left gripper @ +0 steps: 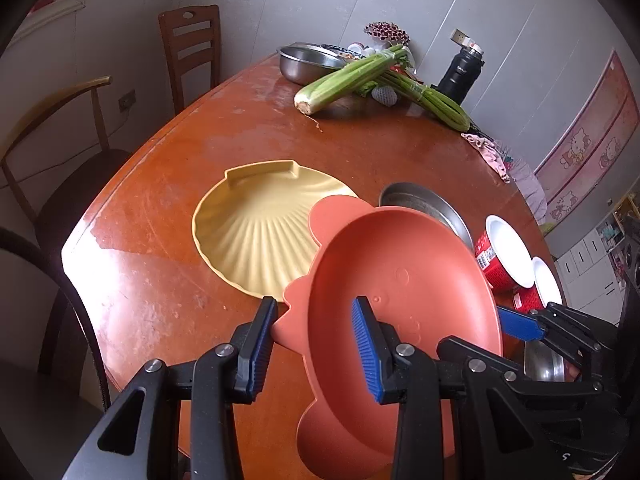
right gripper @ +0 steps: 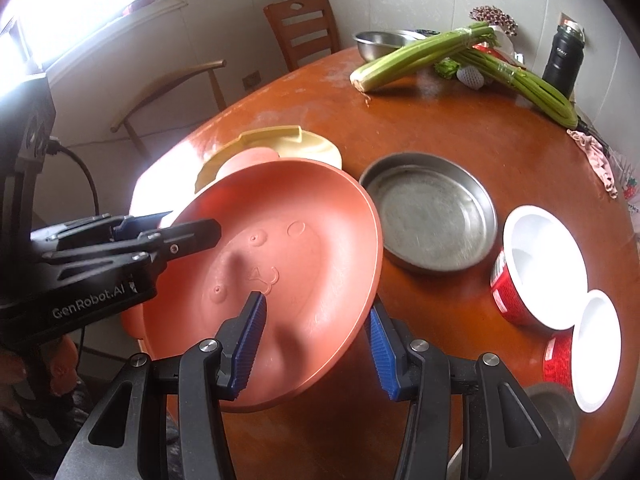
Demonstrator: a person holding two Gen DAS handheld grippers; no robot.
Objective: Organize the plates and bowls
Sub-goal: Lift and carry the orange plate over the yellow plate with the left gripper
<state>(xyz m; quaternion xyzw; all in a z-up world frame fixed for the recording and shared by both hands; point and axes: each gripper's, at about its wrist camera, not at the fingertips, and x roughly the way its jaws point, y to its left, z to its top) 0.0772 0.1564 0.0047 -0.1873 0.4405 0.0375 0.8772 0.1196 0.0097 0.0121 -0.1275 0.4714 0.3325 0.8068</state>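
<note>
1. Risk: the orange animal-shaped plate (right gripper: 288, 264) is carried tilted above the tabletop (left gripper: 160, 280) by two edge grips on opposite sides. If either hand pulls away or twists out of step with the other, the smooth rim could slide out of the ribbed pads and the plate drop.
2. Risk: its far edge overlaps the yellow shell-shaped plate (left gripper: 256, 232) below. Lowered at this tilt, it could strike or push that plate; the steel pan (right gripper: 428, 212) lies just beside.
3. Left gripper (left gripper: 316, 344): jaws partly closed, clamped on the orange plate's lobed rim, one pad outside and one inside the dish.
4. Right gripper (right gripper: 316, 344): jaws likewise narrowed and clamped on the opposite rim.
5. Two red paper bowls (right gripper: 540, 268) stand untouched on the tabletop, to the right.
</note>
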